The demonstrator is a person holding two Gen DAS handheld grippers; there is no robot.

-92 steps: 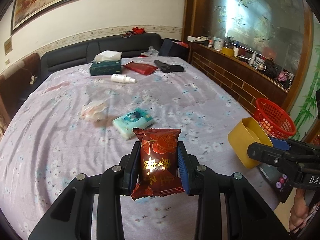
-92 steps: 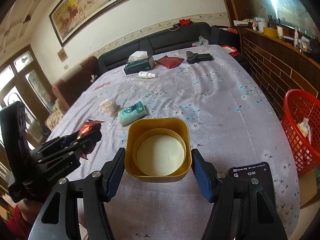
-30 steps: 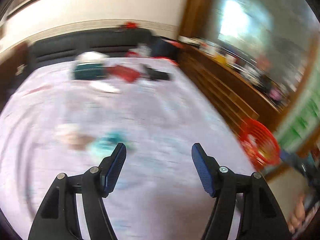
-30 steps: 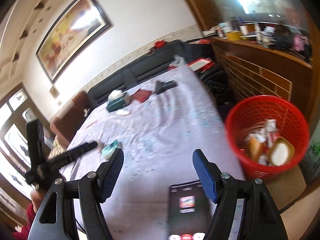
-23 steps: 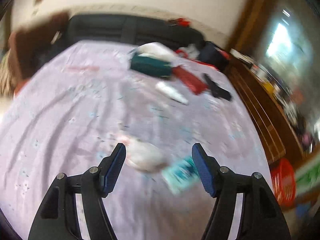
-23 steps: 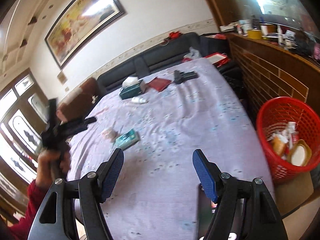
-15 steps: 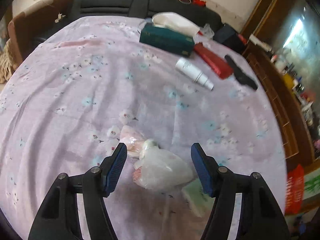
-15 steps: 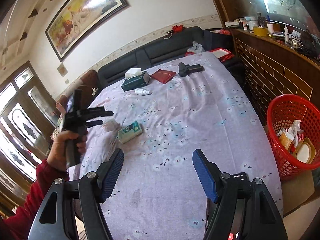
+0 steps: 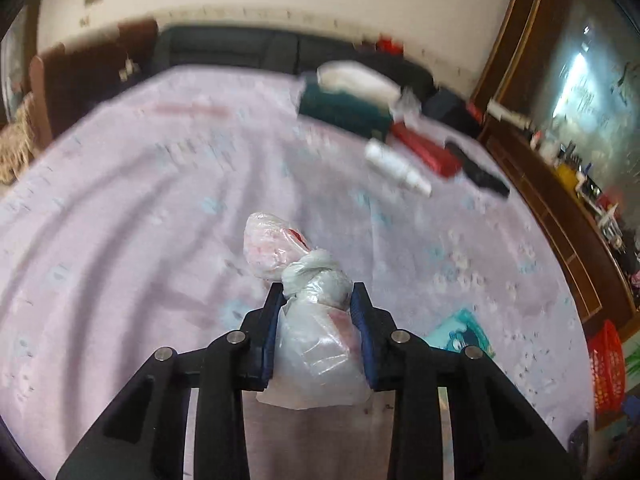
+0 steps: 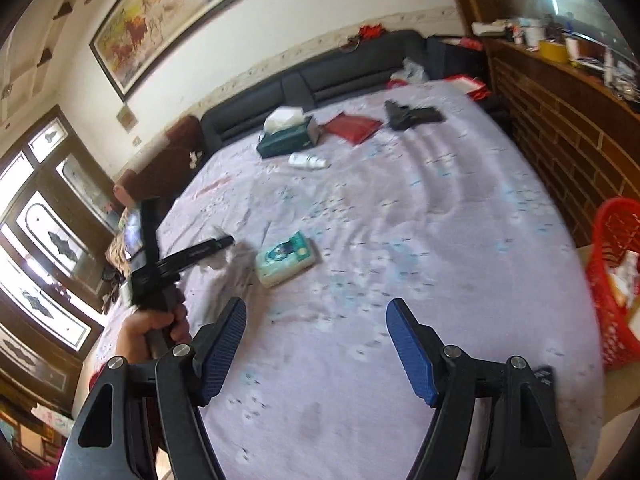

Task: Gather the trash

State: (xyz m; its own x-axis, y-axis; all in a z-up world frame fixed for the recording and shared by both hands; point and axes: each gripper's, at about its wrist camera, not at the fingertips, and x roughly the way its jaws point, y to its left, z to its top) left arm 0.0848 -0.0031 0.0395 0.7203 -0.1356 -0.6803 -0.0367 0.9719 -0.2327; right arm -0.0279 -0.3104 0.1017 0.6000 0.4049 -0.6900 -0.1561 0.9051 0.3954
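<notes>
My left gripper is shut on a knotted clear plastic bag of trash on the purple bedsheet. The bag's pinkish end sticks out ahead of the fingers. My right gripper is open and empty above the sheet. In the right wrist view the left gripper is at the left, held by a hand, and the bag there is mostly hidden. The red trash basket stands off the bed's right edge, with wrappers inside, and shows in the left wrist view too.
A teal tissue pack lies mid-bed, also in the left wrist view. At the far end lie a green tissue box, a white bottle, a red pouch and a black object. A wooden ledge runs along the right.
My left gripper has closed on the plastic bag, which lay between its open fingers half a second ago. My right gripper stays open and has shifted slightly over the bed.
</notes>
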